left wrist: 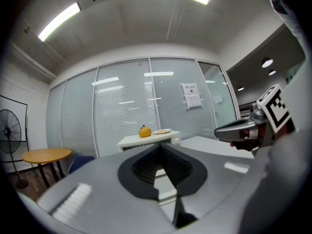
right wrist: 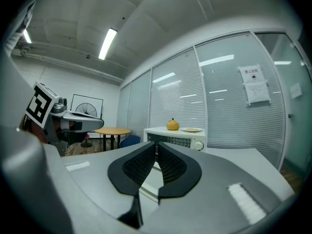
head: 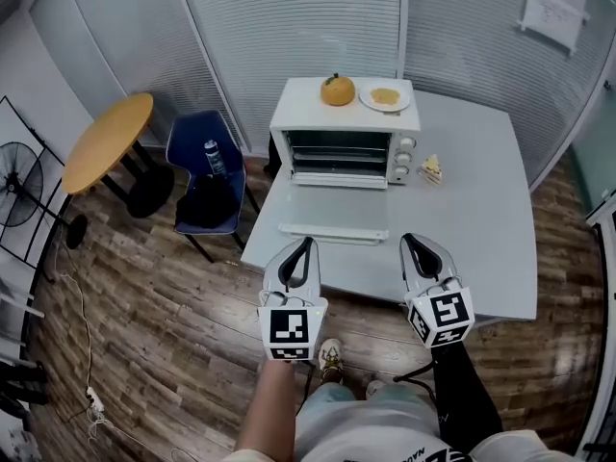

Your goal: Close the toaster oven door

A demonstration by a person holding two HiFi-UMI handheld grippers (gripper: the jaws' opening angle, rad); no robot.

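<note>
A white toaster oven (head: 342, 142) stands at the back of the pale table (head: 481, 219), its racks showing through the open front. Its door looks folded down toward me. A long white bar (head: 332, 231), seemingly the door's handle, lies nearest me, and the pane barely shows. My left gripper (head: 306, 244) is shut and empty, level, just short of the bar's left part. My right gripper (head: 409, 240) is shut and empty too, just right of the bar's end. The oven (left wrist: 148, 139) shows beyond the left gripper (left wrist: 161, 149). It also appears (right wrist: 175, 136) beyond the right gripper (right wrist: 156, 149).
An orange (head: 337, 90) and a plate (head: 385, 96) sit on the oven, and a cake slice (head: 430, 169) is beside it. A blue chair (head: 207, 176) with a bottle, a round yellow table (head: 106, 142) and a fan (head: 19, 186) stand left. Glass walls stand behind.
</note>
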